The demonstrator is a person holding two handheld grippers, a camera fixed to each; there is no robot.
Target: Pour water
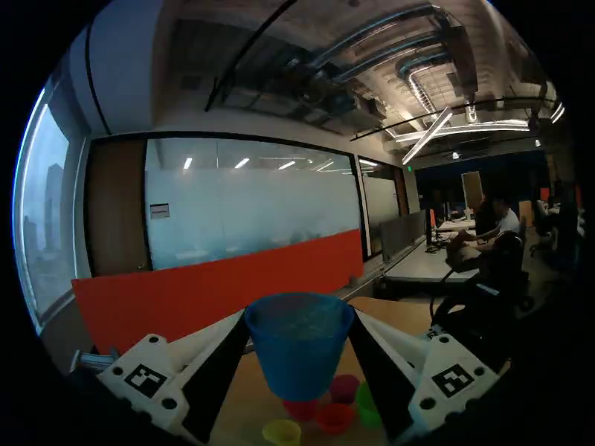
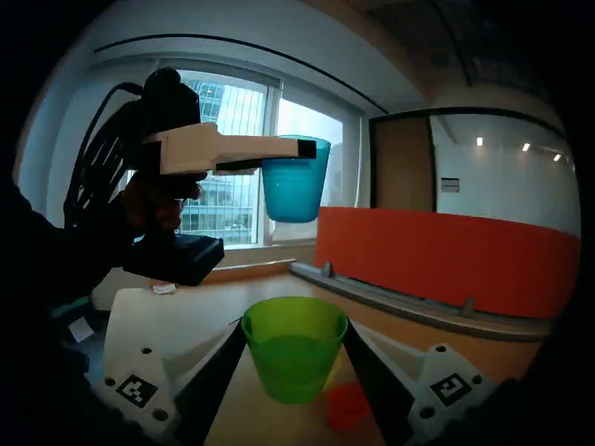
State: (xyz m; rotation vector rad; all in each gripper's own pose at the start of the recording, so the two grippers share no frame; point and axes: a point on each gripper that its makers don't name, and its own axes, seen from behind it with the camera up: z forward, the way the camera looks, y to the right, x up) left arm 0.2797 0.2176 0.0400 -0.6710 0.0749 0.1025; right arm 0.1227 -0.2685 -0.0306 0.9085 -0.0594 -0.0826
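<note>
In the left gripper view my left gripper [image 1: 299, 346] is shut on a blue plastic cup [image 1: 299, 349], held upright above the wooden table [image 1: 387, 308]. In the right gripper view my right gripper [image 2: 294, 349] is shut on a green translucent cup [image 2: 294, 349], also upright, low over the table [image 2: 223, 312]. That same view shows the left gripper [image 2: 286, 152] farther off and higher, in a hand [image 2: 160, 201], holding the blue cup [image 2: 294, 182] up and to the left of the green cup. I cannot tell how much water either cup holds.
Small coloured cups lie on the table below the blue cup: red [image 1: 335, 416], yellow [image 1: 282, 431], magenta [image 1: 344, 386], green [image 1: 366, 405]. A red cup [image 2: 347, 405] sits beside the green one. An orange divider [image 2: 446, 256] borders the table. A person [image 1: 498, 223] sits at far desks.
</note>
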